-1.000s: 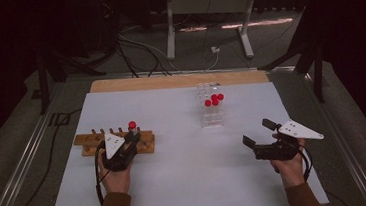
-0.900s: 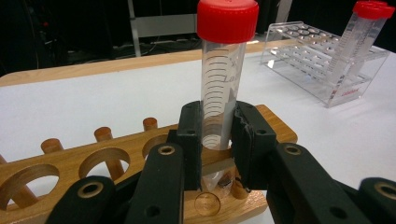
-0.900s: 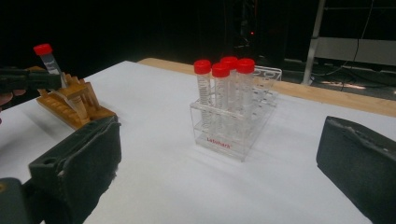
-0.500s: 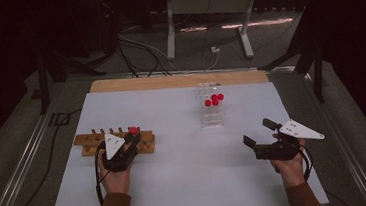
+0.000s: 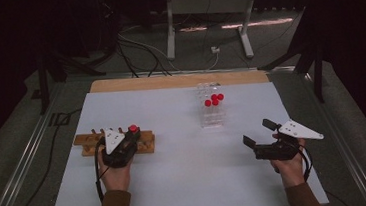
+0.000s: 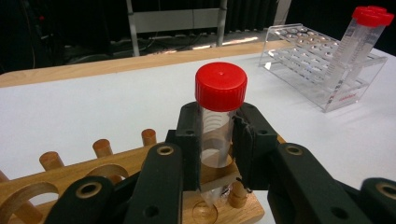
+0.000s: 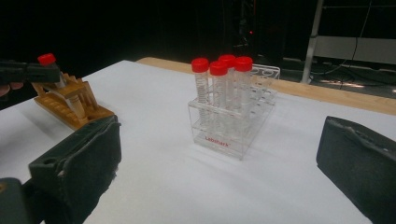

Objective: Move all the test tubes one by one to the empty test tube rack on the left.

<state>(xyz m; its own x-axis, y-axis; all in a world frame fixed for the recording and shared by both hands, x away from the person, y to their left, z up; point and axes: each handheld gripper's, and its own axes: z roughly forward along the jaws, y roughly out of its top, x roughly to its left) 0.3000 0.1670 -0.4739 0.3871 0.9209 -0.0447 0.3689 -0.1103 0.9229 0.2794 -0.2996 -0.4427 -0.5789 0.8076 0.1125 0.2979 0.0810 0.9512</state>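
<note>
White table, wood strip at far edge; dark room beyond. Left claw clamps red-capped tube over wooden rack. Right claw wide, empty.

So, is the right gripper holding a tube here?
No: the right gripper rests on the table with its jaws wide apart and nothing between them, well short of the clear rack.

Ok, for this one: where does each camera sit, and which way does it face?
High view: above the person's side, facing forward and down on the table; both forearms, left gripper, right gripper.
Left gripper view: on the left gripper, facing along its jaws shut on a red-capped tube over the wooden rack.
Right gripper view: on the right gripper, jaws open, facing the clear rack.
All three share both racks.
</note>
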